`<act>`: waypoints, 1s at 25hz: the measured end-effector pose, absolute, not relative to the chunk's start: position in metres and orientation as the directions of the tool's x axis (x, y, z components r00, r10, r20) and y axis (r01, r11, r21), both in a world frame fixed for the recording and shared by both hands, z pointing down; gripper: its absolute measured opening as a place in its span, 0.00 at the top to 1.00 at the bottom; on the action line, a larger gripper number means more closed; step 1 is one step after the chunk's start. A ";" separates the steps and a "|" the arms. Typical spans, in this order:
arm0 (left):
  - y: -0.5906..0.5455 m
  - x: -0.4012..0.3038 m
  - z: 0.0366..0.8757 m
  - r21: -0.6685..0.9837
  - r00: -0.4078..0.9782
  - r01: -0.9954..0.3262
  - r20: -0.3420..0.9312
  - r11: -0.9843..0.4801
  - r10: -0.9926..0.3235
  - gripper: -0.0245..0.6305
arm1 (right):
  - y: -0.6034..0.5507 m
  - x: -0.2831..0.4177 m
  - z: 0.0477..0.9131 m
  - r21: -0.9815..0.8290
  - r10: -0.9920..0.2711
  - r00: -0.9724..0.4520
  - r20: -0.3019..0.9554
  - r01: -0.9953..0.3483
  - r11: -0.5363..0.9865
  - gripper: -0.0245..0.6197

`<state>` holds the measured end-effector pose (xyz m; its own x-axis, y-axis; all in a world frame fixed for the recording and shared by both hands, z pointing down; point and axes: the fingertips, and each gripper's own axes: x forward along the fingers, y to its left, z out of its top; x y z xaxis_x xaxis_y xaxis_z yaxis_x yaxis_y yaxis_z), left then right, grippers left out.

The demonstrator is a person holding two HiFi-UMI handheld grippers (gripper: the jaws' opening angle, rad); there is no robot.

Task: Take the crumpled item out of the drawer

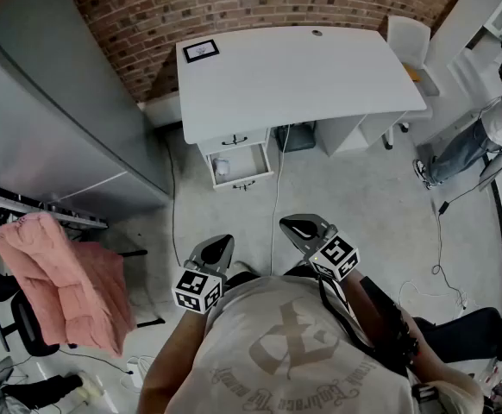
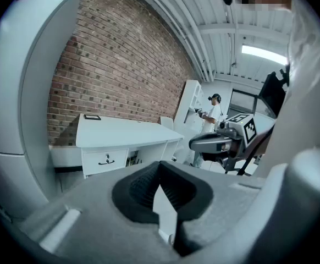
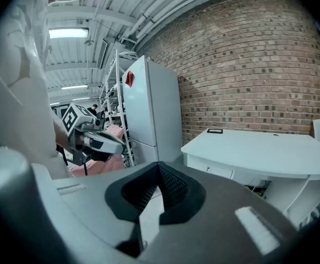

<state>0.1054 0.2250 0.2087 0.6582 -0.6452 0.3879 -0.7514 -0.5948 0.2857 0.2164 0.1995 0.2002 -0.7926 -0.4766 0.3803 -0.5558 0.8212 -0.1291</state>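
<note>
Distance is what the coming move turns on. The left claw [image 1: 217, 247] is pressed together on nothing, held close in front of the person [image 1: 294, 352] and pointing toward the white counter [image 1: 320, 76]. Almost straight ahead of it, well apart across the floor [image 1: 346, 197], the drawer [image 1: 255, 162] stands pulled out under the counter's left end, just below a closed drawer [image 1: 234, 141]. A small pale lump [image 1: 222, 167], probably the crumpled item though too small to be sure, lies at the open drawer's left side; its long axis cannot be made out. The right claw [image 1: 304, 228] is likewise pressed together and empty, off to the right of the drawer's line. The left claw looks to have the straighter reach, and must spread before closing in.
</note>
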 end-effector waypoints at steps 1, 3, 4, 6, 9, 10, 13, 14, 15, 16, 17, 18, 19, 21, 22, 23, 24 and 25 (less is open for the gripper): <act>0.226 0.109 0.208 0.285 0.660 -0.749 0.387 -0.598 -0.643 0.96 | 0.200 0.219 0.200 -0.126 -0.474 -0.793 0.382 -0.553 0.824 0.95; 0.228 0.114 0.207 0.283 0.663 -0.747 0.386 -0.601 -0.642 0.96 | 0.200 0.222 0.199 -0.121 -0.471 -0.795 0.382 -0.548 0.828 0.95; 0.228 0.115 0.206 0.281 0.662 -0.748 0.386 -0.601 -0.643 0.96 | 0.199 0.223 0.199 -0.120 -0.470 -0.797 0.380 -0.546 0.829 0.95; 0.228 0.113 0.206 0.280 0.656 -0.753 0.386 -0.595 -0.648 0.96 | 0.199 0.223 0.198 -0.118 -0.471 -0.798 0.376 -0.545 0.830 0.95; 0.230 0.110 0.205 0.283 0.650 -0.759 0.385 -0.587 -0.655 0.96 | 0.197 0.226 0.195 -0.106 -0.496 -0.783 0.375 -0.568 0.816 0.95; 0.230 0.108 0.205 0.283 0.648 -0.760 0.385 -0.584 -0.657 0.96 | 0.195 0.226 0.193 -0.104 -0.507 -0.778 0.372 -0.577 0.810 0.95; 0.231 0.101 0.206 0.283 0.645 -0.763 0.385 -0.581 -0.660 0.96 | 0.192 0.225 0.192 -0.100 -0.527 -0.770 0.360 -0.593 0.799 0.95; 0.232 0.098 0.206 0.283 0.645 -0.763 0.385 -0.581 -0.660 0.96 | 0.192 0.224 0.193 -0.098 -0.532 -0.765 0.362 -0.599 0.795 0.95; 0.233 0.095 0.207 0.283 0.645 -0.763 0.386 -0.581 -0.660 0.96 | 0.192 0.223 0.194 -0.097 -0.537 -0.760 0.366 -0.604 0.791 0.95; 0.234 0.092 0.207 0.283 0.645 -0.764 0.387 -0.580 -0.659 0.96 | 0.192 0.221 0.195 -0.097 -0.540 -0.756 0.369 -0.609 0.787 0.95; 0.234 0.090 0.208 0.284 0.645 -0.764 0.387 -0.580 -0.659 0.96 | 0.192 0.220 0.195 -0.097 -0.543 -0.753 0.371 -0.613 0.784 0.95; 0.235 0.089 0.209 0.285 0.645 -0.763 0.387 -0.580 -0.659 0.96 | 0.192 0.219 0.195 -0.097 -0.544 -0.751 0.373 -0.615 0.782 0.95; 0.235 0.088 0.209 0.287 0.645 -0.763 0.385 -0.579 -0.659 0.96 | 0.192 0.219 0.196 -0.096 -0.545 -0.749 0.377 -0.617 0.781 0.95; 0.237 0.086 0.211 0.291 0.646 -0.763 0.383 -0.577 -0.660 0.96 | 0.193 0.218 0.198 -0.093 -0.547 -0.744 0.385 -0.620 0.779 0.95; 0.237 0.085 0.211 0.293 0.646 -0.763 0.384 -0.576 -0.660 0.96 | 0.192 0.217 0.199 -0.093 -0.549 -0.741 0.387 -0.623 0.776 0.95; 0.236 0.084 0.212 0.295 0.646 -0.763 0.384 -0.575 -0.660 0.96 | 0.192 0.216 0.199 -0.096 -0.551 -0.739 0.388 -0.627 0.773 0.95; 0.236 0.082 0.212 0.297 0.646 -0.763 0.385 -0.574 -0.659 0.96 | 0.191 0.215 0.199 -0.098 -0.553 -0.738 0.387 -0.629 0.771 0.95; 0.236 0.081 0.213 0.299 0.647 -0.762 0.386 -0.574 -0.658 0.96 | 0.191 0.213 0.199 -0.101 -0.552 -0.740 0.385 -0.628 0.771 0.95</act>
<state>0.0808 0.2356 0.2131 0.6466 -0.6579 0.3861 -0.7624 -0.5736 0.2995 0.2129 0.1906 0.1985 -0.7396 -0.5520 0.3850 -0.6283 0.7714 -0.1009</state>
